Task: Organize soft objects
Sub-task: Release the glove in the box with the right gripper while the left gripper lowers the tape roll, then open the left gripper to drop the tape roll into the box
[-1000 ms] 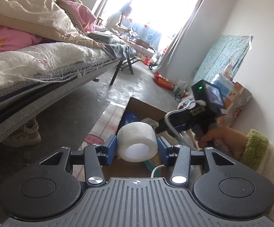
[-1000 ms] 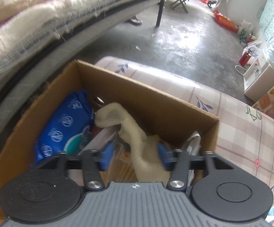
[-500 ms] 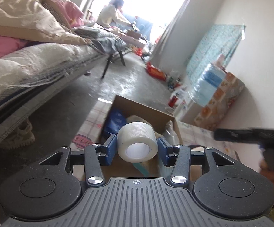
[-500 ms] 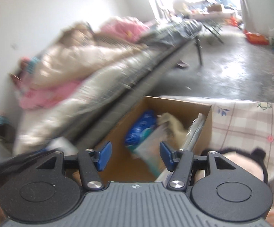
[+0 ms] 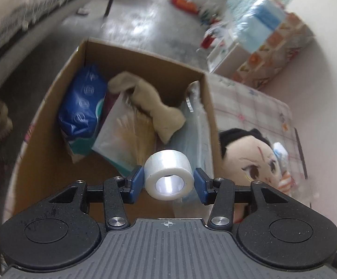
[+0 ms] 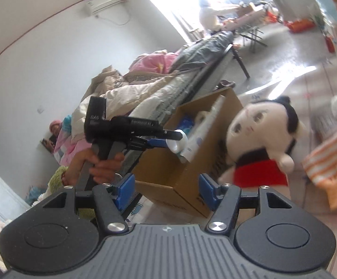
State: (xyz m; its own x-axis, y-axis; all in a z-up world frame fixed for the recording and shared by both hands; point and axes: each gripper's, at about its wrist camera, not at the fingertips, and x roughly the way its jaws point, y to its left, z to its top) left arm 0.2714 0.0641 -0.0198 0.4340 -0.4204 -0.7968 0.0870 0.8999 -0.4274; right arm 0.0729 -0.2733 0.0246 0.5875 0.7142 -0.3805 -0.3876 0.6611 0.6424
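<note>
My left gripper (image 5: 169, 181) is shut on a white roll of tape (image 5: 169, 174) and hangs over the near end of an open cardboard box (image 5: 145, 58). Inside the box lie a blue wipes pack (image 5: 82, 107), a beige sock (image 5: 150, 107) and clear bags. A plush doll (image 5: 249, 160) with black hair and a red body lies on the checked mat just right of the box. In the right wrist view my right gripper (image 6: 167, 191) points at the box (image 6: 175, 176) from outside; its jaws are opening with nothing between them. The doll (image 6: 261, 139) stands right of it, and the left gripper (image 6: 175, 139) holds the tape above the box.
A bed (image 6: 145, 88) piled with quilts runs along the box's left side. An orange-striped cloth (image 6: 331, 162) lies on the mat right of the doll. A patterned carton (image 5: 273, 53) and bottles stand by the far wall. A person (image 6: 210, 14) sits at the bright window.
My left gripper tipped down over the box with the tape still in it. My right gripper let the sock go, pulled out of the box and swung round to face it from outside.
</note>
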